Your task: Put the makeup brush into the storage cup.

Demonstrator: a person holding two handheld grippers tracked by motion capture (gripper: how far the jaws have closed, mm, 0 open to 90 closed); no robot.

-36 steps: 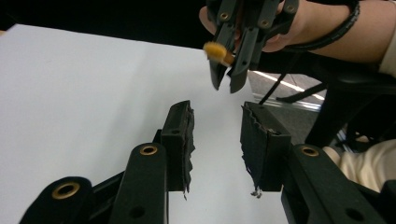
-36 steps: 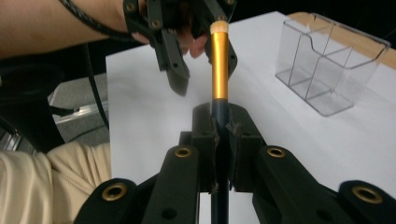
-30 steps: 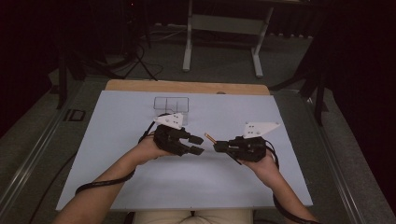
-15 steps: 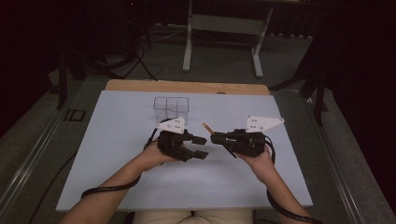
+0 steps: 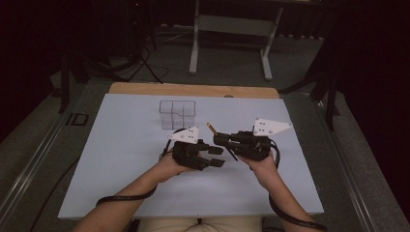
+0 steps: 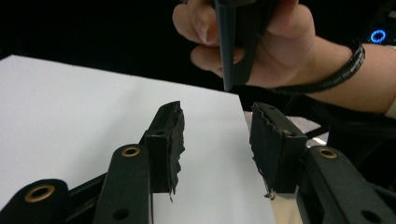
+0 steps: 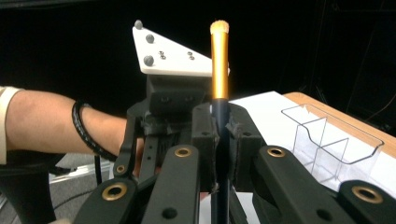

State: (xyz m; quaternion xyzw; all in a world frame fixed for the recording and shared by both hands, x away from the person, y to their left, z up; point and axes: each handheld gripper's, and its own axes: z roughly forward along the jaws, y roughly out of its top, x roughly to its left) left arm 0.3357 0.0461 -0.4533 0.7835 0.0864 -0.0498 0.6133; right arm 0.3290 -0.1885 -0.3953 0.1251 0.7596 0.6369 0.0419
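Observation:
My right gripper [image 7: 219, 135] is shut on a slim brush [image 7: 219, 70] with a dark handle, a gold ferrule and a pale tip. In the high view the brush [image 5: 211, 126] points away and to the left from the right gripper [image 5: 220, 139] at mid-table. The left gripper [image 5: 216, 157] sits just left of it, pointing right, almost touching. In the left gripper view its jaws [image 6: 217, 140] are open with nothing between them; they have just been closing a little. The brush's dark handle end [image 6: 227, 70] hangs above that gap.
A clear plastic organiser [image 5: 177, 113] with several compartments stands on the white table top [image 5: 116, 159] behind the left gripper, and the right gripper view has it [image 7: 327, 135] at its right. A wooden strip [image 5: 193, 90] runs along the far edge. Cables trail from both wrists.
The left gripper has slid right and slightly nearer the person, closing in on the right gripper. The right gripper has shifted a little left, and the brush tip now points farther away.

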